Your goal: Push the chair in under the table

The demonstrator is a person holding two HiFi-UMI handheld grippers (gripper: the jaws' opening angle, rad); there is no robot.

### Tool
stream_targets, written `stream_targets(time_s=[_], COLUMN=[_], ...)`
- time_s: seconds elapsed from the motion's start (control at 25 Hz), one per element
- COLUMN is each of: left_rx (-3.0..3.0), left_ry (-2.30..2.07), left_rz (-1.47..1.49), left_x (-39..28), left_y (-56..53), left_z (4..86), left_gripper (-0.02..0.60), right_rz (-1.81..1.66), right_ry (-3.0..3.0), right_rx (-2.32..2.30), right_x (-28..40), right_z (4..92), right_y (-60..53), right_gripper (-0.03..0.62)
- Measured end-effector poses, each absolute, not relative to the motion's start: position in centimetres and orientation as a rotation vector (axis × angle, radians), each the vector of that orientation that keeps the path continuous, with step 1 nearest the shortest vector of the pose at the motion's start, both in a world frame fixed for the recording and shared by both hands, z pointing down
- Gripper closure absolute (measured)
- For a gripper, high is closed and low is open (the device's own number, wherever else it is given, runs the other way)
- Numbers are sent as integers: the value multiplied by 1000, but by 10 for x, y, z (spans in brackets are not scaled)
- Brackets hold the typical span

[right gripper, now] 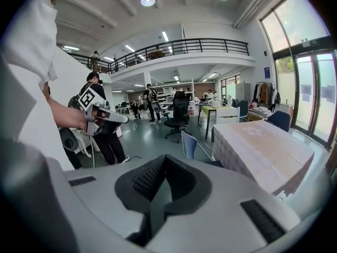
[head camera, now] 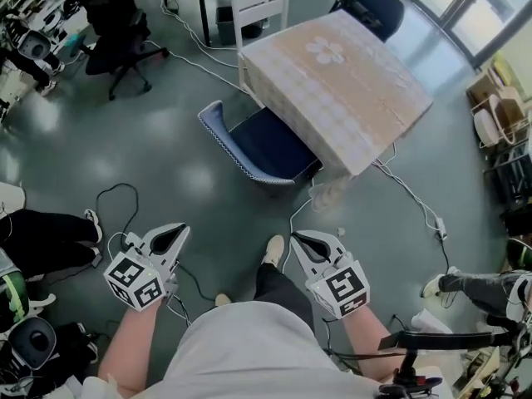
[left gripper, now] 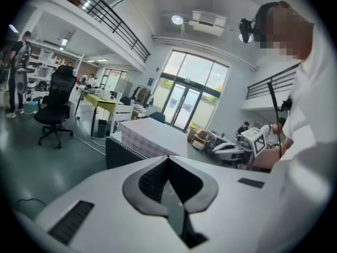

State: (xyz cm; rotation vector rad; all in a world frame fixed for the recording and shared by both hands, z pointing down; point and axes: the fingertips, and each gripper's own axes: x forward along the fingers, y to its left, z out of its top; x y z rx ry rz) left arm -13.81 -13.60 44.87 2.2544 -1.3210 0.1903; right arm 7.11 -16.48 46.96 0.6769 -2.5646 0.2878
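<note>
In the head view a blue chair [head camera: 259, 144] stands at the near left side of a table [head camera: 366, 106] with a pale checked cloth, its seat partly under the tabletop and its back turned toward me. Both grippers hang low in front of me, well short of the chair. My left gripper [head camera: 178, 229] is shut with nothing between its jaws, and so is my right gripper [head camera: 299, 237]. The left gripper view shows the chair's back [left gripper: 122, 153] and the table [left gripper: 155, 136] beyond its closed jaws. The right gripper view shows the chair [right gripper: 189, 143] left of the table [right gripper: 266, 149].
A black office chair [head camera: 120, 23] stands at the far left and a white chair [head camera: 262, 2] beyond the table. Cables [head camera: 125, 196] and a power strip [head camera: 440, 227] lie on the grey floor. A person's legs [head camera: 46, 235] reach in at the left, another's foot [head camera: 440, 285] at the right.
</note>
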Motion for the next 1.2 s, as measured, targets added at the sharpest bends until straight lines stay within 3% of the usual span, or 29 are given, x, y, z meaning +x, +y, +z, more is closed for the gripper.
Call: stream_targets(time_s=[0.52,1.2], left_rx=[2438,2491], left_ry=[-1105,-1030], left_rz=[131,107], left_x=[-157,-132], left_y=[104,175], left_z=[412,390], left_gripper=[572,572], right_rz=[196,99], right_ry=[-2581,-2620], right_rx=[635,592], right_x=[-20,-41], right_z=[442,404], right_y=[59,140], right_gripper=[580,580])
